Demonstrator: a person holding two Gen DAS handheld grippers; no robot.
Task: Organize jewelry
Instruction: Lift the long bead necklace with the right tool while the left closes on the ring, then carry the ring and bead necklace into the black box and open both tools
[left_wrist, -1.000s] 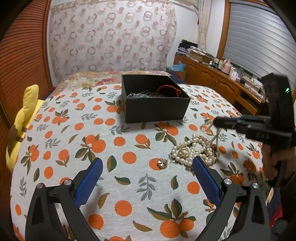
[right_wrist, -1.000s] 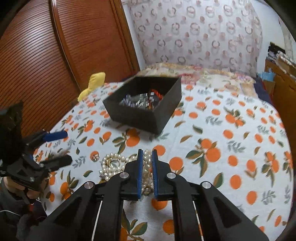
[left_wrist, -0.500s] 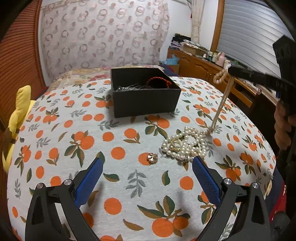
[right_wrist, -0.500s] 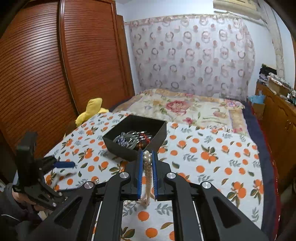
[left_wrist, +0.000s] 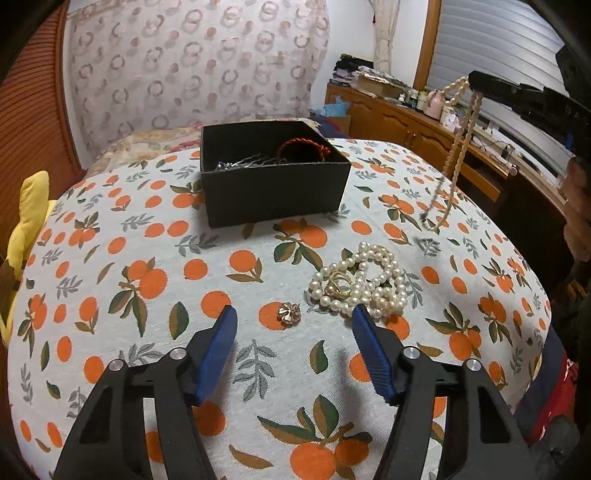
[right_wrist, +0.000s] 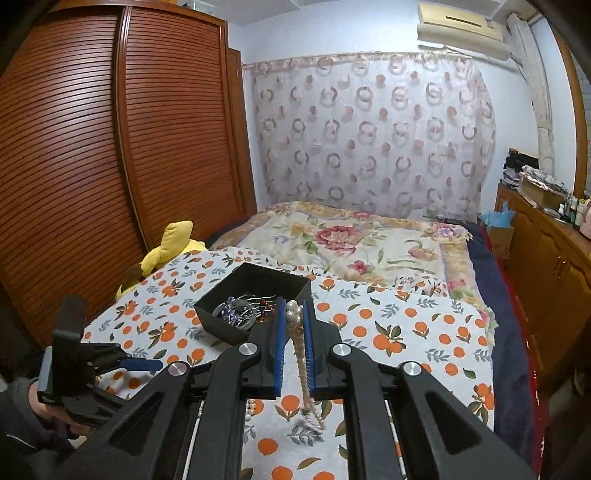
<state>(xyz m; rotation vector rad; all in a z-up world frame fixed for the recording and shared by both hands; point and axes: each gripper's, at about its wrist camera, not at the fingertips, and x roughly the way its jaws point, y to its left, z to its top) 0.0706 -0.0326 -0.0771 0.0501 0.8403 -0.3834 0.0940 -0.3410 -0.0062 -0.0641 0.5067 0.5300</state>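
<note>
A black open box (left_wrist: 273, 173) stands on the orange-print cloth and holds a red cord bracelet (left_wrist: 303, 147) and silver hair pins (right_wrist: 240, 310). My right gripper (right_wrist: 294, 314) is shut on a thin pearl necklace (left_wrist: 448, 162), which hangs free high above the cloth, right of the box; the strand (right_wrist: 304, 373) dangles between my blue pads. My left gripper (left_wrist: 291, 328) is open and low over the cloth, with a small rose-gold brooch (left_wrist: 289, 313) between its fingertips. A pile of pearl strands with a gold ring (left_wrist: 364, 282) lies by its right finger.
A yellow plush toy (left_wrist: 27, 221) sits at the cloth's left edge. A floral bedspread (right_wrist: 362, 240) lies behind the box. A wooden dresser (left_wrist: 424, 125) with clutter runs along the right. A slatted wardrobe (right_wrist: 92, 166) stands at the left.
My right gripper has risen, lifting the thin pearl necklace fully off the pile so it hangs free. My left gripper has narrowed and moved forward around the brooch.
</note>
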